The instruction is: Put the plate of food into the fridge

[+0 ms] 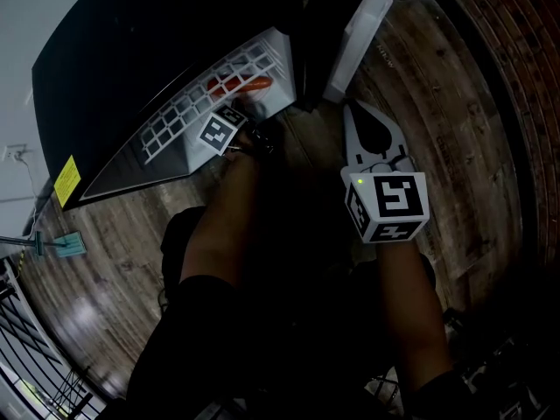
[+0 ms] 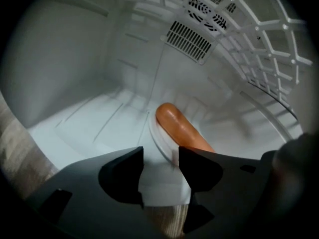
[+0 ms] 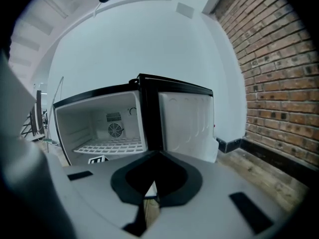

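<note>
A white plate point(image 2: 160, 138) with an orange sausage point(image 2: 182, 128) rests on the floor of the small open fridge point(image 1: 175, 42), under its wire shelf point(image 2: 269, 59). My left gripper point(image 2: 160, 166) reaches into the fridge; its jaws stand open, with the plate's near rim in the gap, close to the right pad. In the head view the left gripper point(image 1: 238, 116) sits at the fridge opening, just below the sausage point(image 1: 243, 86). My right gripper point(image 1: 359, 122) is shut and empty, hanging outside in front of the open fridge door point(image 1: 359, 33); its own view point(image 3: 158, 156) faces the fridge point(image 3: 99, 128).
A brick wall point(image 1: 516, 59) runs along the right, with a dark skirting point(image 3: 234, 144) at its foot. The wooden floor point(image 1: 122, 234) lies before the fridge. A teal tool point(image 1: 63, 245) and a black railing point(image 1: 26, 339) are at the left.
</note>
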### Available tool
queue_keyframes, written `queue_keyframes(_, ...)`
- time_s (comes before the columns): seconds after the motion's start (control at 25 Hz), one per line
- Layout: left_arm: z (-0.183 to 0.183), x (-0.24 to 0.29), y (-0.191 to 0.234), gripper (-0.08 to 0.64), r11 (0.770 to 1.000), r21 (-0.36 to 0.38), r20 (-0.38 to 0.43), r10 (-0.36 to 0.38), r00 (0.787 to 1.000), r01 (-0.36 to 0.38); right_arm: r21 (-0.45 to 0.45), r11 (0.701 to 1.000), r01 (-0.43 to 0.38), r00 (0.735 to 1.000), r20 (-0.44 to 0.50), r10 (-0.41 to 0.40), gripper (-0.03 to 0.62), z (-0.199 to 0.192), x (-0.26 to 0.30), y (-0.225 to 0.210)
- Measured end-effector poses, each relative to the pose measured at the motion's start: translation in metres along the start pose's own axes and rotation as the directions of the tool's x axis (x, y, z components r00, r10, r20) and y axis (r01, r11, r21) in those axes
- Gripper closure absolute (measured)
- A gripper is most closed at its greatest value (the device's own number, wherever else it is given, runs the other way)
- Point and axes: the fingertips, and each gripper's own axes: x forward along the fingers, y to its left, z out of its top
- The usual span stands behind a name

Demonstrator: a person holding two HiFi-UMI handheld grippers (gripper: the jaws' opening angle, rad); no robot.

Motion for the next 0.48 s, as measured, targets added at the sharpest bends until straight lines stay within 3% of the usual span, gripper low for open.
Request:
queue_keyframes(0.08,-0.011,-0.006,0.009,0.354,1.0,0.021,-0.027,0.024,0.999,-0.024,0.01,1.0,0.0,1.0,0.002,0.0,0.579,0.0,0.003,-0.003)
queue_keyframes(0.16,-0.017,-0.013,0.014,0.528,0.997,0.062,-0.04,0.042,0.998,-0.039,0.022,1.0,0.0,1.0,0.002,0.0,0.578,-0.001,0.006,-0.004)
queue_keyframes(0.2,-0.017,-0.016,0.015,0.561,0.995,0.092,-0.041,0.04,0.998,-0.036,0.026,1.0,-0.001,1.0,0.002,0.001,0.578,-0.001,0.009,-0.004)
queue_keyframes(0.4,-0.016,-0.033,-0.01,0.563,0.971,0.218,-0.089,-0.084,0.993,0.101,0.019,1.0,-0.006,1.0,-0.017,0.007,0.578,0.001,0.016,0.0)
queue_keyframes(0.48,-0.013,-0.047,-0.015,0.563,0.954,0.277,-0.116,-0.09,0.989,0.119,0.029,1.0,0.0,0.999,-0.036,0.001,0.578,0.005,0.008,0.005)
